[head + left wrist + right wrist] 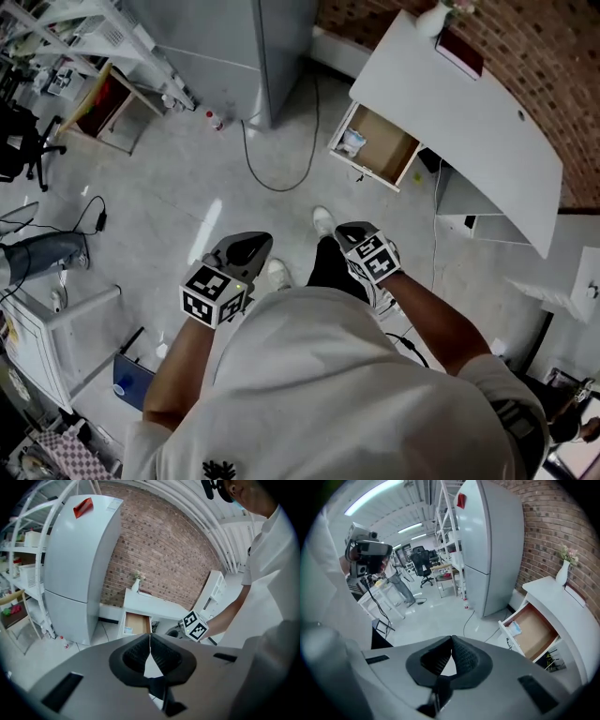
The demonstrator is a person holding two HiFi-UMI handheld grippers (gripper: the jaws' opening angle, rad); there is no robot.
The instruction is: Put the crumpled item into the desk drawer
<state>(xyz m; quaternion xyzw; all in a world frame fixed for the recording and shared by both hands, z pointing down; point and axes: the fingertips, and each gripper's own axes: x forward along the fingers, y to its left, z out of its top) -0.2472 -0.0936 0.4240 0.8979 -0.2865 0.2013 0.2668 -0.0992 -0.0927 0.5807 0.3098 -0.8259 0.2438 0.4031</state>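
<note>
The grey refrigerator (234,47) occupies the top centre of the head view; its upper portion is cut off by the frame edge. The white desk (459,122) runs diagonally across the upper right, with its far end hidden behind the frame border. The desk drawer (392,148) stands pulled open towards the lower left, exposing a bare wooden floor. The person's white-shirted torso fills the lower centre and conceals the floor beneath it. The left gripper (150,641) and right gripper (451,641) are held close to the body, well apart from the desk. In each gripper view the ribbed fingers are pressed together at the tips, with nothing between them. The crumpled item (352,142) lies inside the open drawer, in the corner next to its front panel. It reads as pale bluish-white; its material is too small to identify. A vase (562,573) stands on the desk top, partly cut off in the head view.
</note>
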